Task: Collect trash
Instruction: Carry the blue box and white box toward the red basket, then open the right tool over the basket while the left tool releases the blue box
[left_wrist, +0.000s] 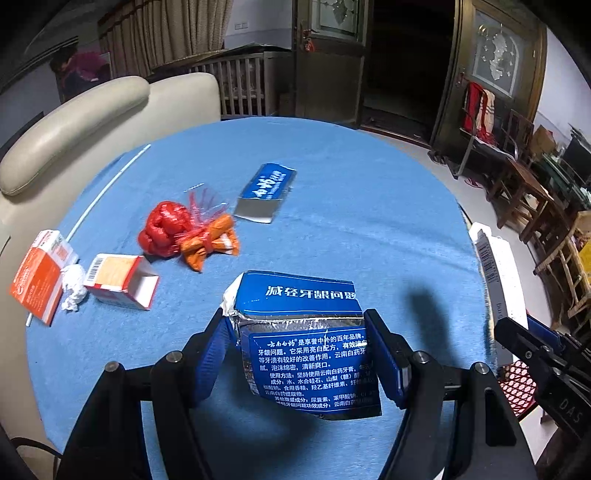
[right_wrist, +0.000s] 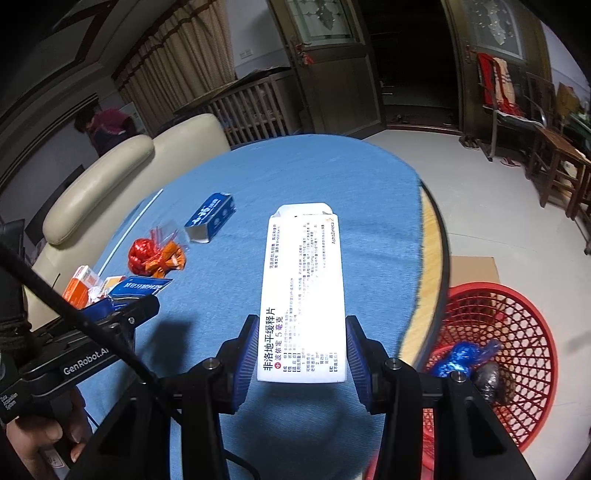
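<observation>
My left gripper (left_wrist: 301, 332) is shut on a torn blue toothpaste box (left_wrist: 306, 343) and holds it over the blue table (left_wrist: 369, 221). My right gripper (right_wrist: 302, 339) is shut on a long white medicine box (right_wrist: 303, 291) near the table's right edge; this box shows at the right of the left wrist view (left_wrist: 495, 273). A red mesh trash basket (right_wrist: 517, 332) stands on the floor to the right and holds a blue wrapper (right_wrist: 461, 358). On the table lie a second blue box (left_wrist: 266, 192), a red and orange wrapper bundle (left_wrist: 184, 232), two orange-and-white boxes (left_wrist: 122, 280) and crumpled white paper (left_wrist: 74, 286).
A cream sofa (left_wrist: 92, 122) borders the table on the left. A white straw (left_wrist: 107, 188) lies near the table's left edge. Wooden chairs (left_wrist: 524, 184) stand at the right on the floor. A cardboard sheet (right_wrist: 472, 269) lies behind the basket.
</observation>
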